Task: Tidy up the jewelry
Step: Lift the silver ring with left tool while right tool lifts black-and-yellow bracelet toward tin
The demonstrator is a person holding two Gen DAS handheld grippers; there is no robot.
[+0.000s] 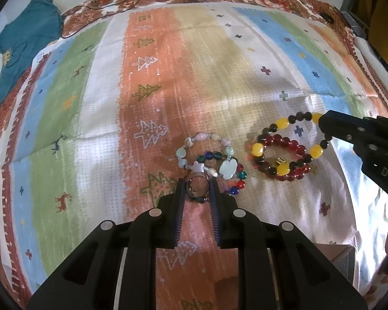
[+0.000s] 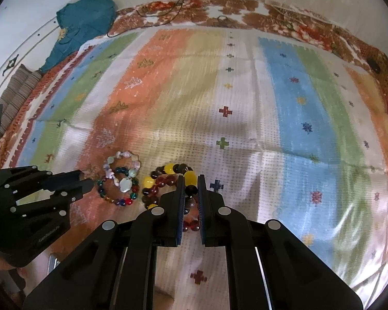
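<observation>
On the striped cloth (image 1: 219, 59), near centre, the left claw (image 1: 196, 188) pinches a ring (image 1: 197, 186) beside the shell bracelet (image 1: 207, 155) and glass bracelet (image 1: 235, 180). Just right, the right claw (image 2: 191, 193) pinches the yellow bracelet (image 2: 168, 180), which overlaps a red bracelet (image 1: 292, 155).

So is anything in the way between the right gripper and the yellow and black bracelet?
No. The right gripper already has the yellow and black bracelet between its fingers, and nothing visible sits between them. The red bracelet lies just underneath.
</observation>
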